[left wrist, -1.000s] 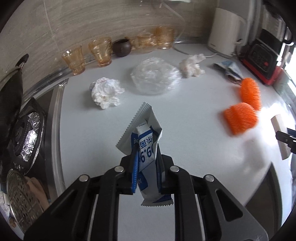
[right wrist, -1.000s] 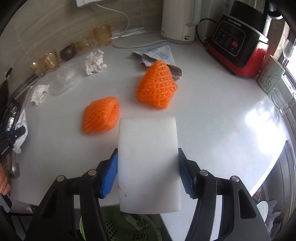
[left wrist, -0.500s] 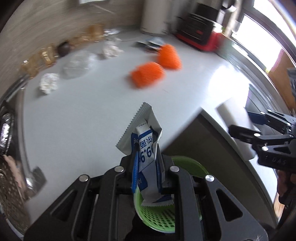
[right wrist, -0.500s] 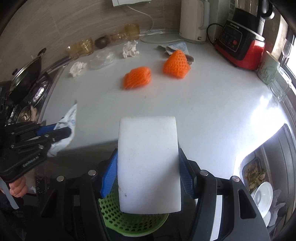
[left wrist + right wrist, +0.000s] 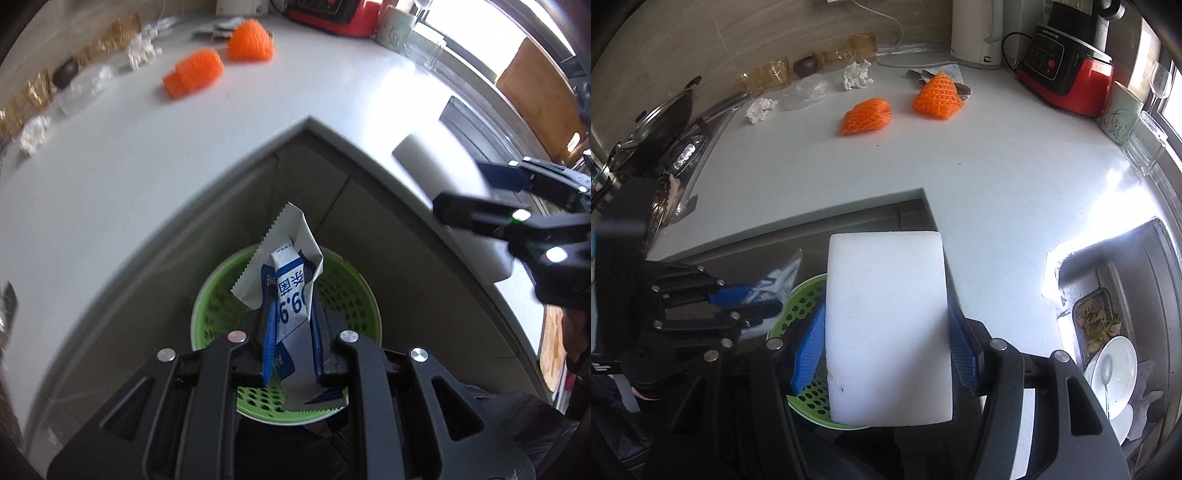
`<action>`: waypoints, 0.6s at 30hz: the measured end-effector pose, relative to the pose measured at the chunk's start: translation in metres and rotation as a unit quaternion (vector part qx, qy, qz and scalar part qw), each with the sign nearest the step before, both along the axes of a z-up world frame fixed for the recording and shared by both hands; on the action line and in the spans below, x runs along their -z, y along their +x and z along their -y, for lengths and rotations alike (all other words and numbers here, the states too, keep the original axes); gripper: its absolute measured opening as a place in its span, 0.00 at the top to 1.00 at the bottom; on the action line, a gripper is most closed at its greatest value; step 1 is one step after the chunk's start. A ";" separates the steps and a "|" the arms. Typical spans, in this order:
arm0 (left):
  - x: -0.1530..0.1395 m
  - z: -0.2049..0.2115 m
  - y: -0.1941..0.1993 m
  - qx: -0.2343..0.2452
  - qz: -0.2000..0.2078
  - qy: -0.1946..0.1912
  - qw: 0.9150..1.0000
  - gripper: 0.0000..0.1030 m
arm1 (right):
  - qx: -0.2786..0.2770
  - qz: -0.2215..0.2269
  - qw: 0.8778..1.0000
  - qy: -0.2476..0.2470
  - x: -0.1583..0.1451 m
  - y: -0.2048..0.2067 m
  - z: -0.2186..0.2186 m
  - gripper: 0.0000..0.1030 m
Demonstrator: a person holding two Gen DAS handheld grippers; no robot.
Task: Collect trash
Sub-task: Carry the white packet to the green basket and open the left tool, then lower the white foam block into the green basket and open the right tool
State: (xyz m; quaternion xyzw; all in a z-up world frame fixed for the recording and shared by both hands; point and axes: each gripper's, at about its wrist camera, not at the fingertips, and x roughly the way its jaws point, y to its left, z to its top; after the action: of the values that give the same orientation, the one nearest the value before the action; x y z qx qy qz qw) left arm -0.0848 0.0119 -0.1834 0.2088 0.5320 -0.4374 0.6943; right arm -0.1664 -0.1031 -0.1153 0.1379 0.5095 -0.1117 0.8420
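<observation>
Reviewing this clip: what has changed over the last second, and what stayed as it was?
Both grippers swung away from the counter to above the green basket below its edge. The left gripper now holds the blue-and-white wrapper over the basket; the right gripper brought the white foam block there too. Nothing was released: both jaws stay clamped. The two orange foam nets and crumpled tissues lie where they were.

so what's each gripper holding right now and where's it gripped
Left gripper: blue-and-white wrapper, pinched across its lower middle. Right gripper: white foam block, clamped by its long sides.
</observation>
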 end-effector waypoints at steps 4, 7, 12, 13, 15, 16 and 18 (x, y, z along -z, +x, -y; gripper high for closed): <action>0.015 -0.001 -0.012 -0.008 -0.022 0.019 1.000 0.78 | -0.015 0.000 1.000 0.004 0.001 -0.004 0.000 0.40; 0.021 -0.001 -0.018 -0.019 -0.029 0.024 0.999 0.61 | -0.023 0.000 1.000 0.007 0.002 -0.008 0.002 0.40; 0.025 -0.001 -0.025 -0.034 -0.030 0.030 0.999 0.46 | -0.032 0.003 0.999 0.011 0.004 -0.010 0.003 0.40; 0.026 -0.002 -0.028 -0.036 -0.027 0.031 0.998 0.43 | -0.034 0.004 0.999 0.011 0.004 -0.010 0.004 0.40; 0.025 -0.002 -0.031 -0.040 -0.019 0.032 0.999 0.41 | -0.037 0.005 0.999 0.013 0.004 -0.010 0.004 0.40; 0.023 -0.002 -0.029 -0.041 -0.017 0.031 0.999 0.39 | -0.038 0.007 0.999 0.015 0.005 -0.010 0.005 0.40; 0.021 -0.004 -0.028 -0.044 -0.012 0.028 0.999 0.38 | -0.041 0.008 0.999 0.015 0.005 -0.009 0.006 0.40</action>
State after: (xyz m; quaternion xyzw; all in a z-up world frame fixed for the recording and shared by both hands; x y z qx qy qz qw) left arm -0.1130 0.0161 -0.2039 0.1996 0.5612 -0.3939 0.7001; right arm -0.1755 -0.1086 -0.1199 0.1304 0.5099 -0.0678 0.8476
